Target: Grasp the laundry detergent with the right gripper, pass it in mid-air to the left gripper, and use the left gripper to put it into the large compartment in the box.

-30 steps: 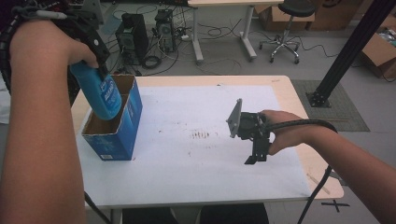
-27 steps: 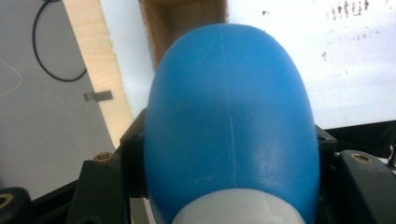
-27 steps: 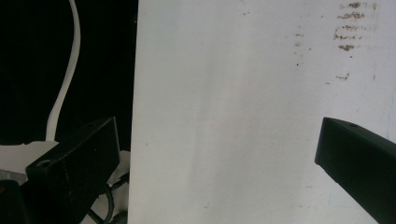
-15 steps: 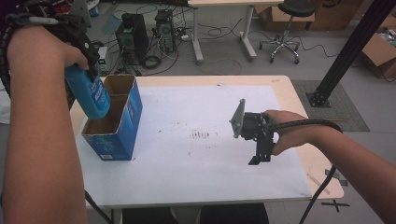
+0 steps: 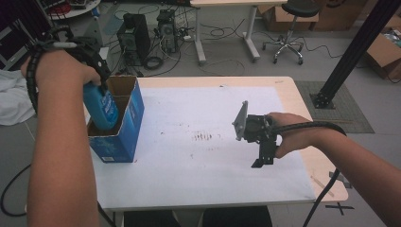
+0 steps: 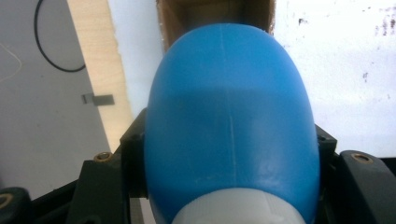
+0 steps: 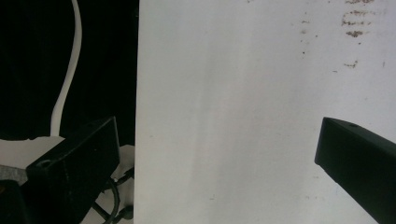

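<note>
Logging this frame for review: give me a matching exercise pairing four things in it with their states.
1. bottle
2. box
3. left gripper
4. right gripper

a. open, nothing between its jaws
b. shut on the bottle
c. blue, partway down in the box
d. open-topped, standing at the table's left edge

Pairs: 1-c, 2-d, 3-b, 4-a
</note>
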The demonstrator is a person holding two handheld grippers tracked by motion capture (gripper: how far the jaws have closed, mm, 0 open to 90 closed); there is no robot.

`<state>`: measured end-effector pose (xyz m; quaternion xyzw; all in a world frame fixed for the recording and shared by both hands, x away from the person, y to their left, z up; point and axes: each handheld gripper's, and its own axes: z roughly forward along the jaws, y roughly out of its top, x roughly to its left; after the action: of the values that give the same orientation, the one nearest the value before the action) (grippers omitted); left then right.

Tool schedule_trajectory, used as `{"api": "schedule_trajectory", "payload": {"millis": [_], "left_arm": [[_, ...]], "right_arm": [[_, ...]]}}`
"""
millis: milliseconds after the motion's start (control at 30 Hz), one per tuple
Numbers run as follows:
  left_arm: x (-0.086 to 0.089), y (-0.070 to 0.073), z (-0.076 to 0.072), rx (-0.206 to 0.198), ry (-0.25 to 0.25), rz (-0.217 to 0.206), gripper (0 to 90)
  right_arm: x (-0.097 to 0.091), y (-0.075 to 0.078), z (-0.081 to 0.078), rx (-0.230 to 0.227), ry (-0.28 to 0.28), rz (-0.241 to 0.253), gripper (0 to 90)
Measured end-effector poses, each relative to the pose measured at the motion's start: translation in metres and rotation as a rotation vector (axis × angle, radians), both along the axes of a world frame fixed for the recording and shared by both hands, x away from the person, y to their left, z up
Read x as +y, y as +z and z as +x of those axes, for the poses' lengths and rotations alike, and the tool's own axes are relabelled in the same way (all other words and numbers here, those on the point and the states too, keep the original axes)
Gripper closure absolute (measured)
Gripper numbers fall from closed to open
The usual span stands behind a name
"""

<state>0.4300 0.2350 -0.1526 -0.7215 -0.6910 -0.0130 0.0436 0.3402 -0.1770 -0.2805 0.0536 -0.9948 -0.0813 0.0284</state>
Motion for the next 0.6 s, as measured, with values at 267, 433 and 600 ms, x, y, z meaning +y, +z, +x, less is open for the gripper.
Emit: {"api": "schedule_trajectory", "payload": {"millis": [267,433,600], "left_arm": [[-0.002,-0.029,0.005,0.008,-0.014,-0.003,38.7],[-0.001,-0.046,0.006,0.016,-0.02,-0.01,38.7],[0.0,-0.063,0.007,0.015,-0.013,0.001,38.7]], "right_arm": [[-0.002,-0.001,-0.001,0.003,-0.006,0.006,0.0],[-0.004,0.001,-0.001,0.0,-0.007,0.01,0.1],[-0.005,0.001,-0.002,0.0,-0.008,0.007,0.2]]}}
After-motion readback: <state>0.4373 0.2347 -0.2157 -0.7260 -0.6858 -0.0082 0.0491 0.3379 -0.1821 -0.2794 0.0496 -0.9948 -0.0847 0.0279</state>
